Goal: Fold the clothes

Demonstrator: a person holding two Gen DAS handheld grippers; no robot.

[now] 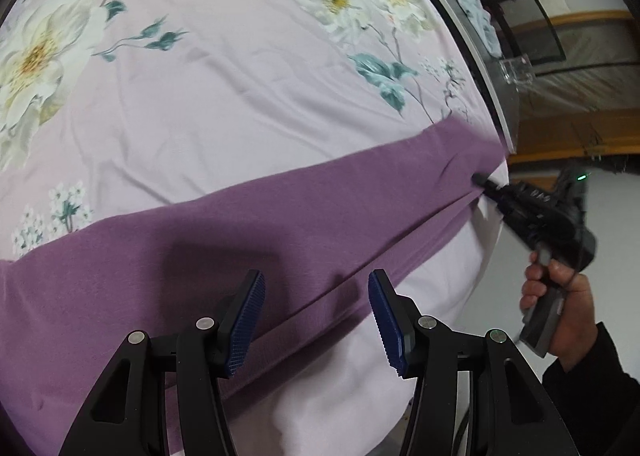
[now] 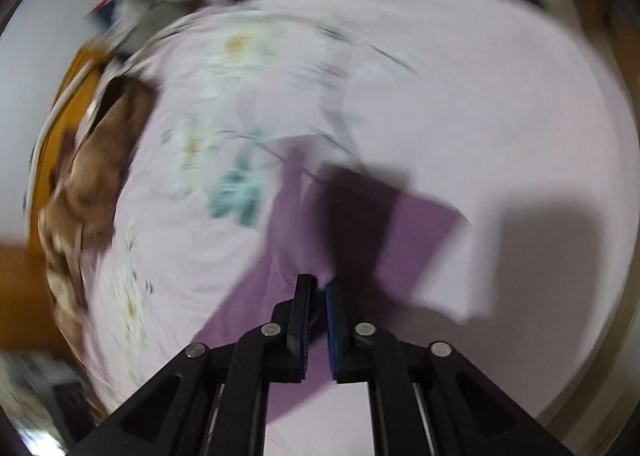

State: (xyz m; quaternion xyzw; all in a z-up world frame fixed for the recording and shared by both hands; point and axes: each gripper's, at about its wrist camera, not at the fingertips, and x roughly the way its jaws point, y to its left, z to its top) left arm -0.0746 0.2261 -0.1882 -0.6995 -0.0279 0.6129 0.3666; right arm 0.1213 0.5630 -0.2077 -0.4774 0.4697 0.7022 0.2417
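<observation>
On floral bedsheet (image 1: 240, 88): purple garment (image 1: 200, 256) stretched flat. Right hand-held gripper (image 2: 318, 288) clamped on its edge; left hand-held gripper (image 1: 316, 288) spread wide above it.

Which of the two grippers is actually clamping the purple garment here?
The right gripper, shut on the purple garment at its far end; the left gripper hangs open above the fabric.
</observation>
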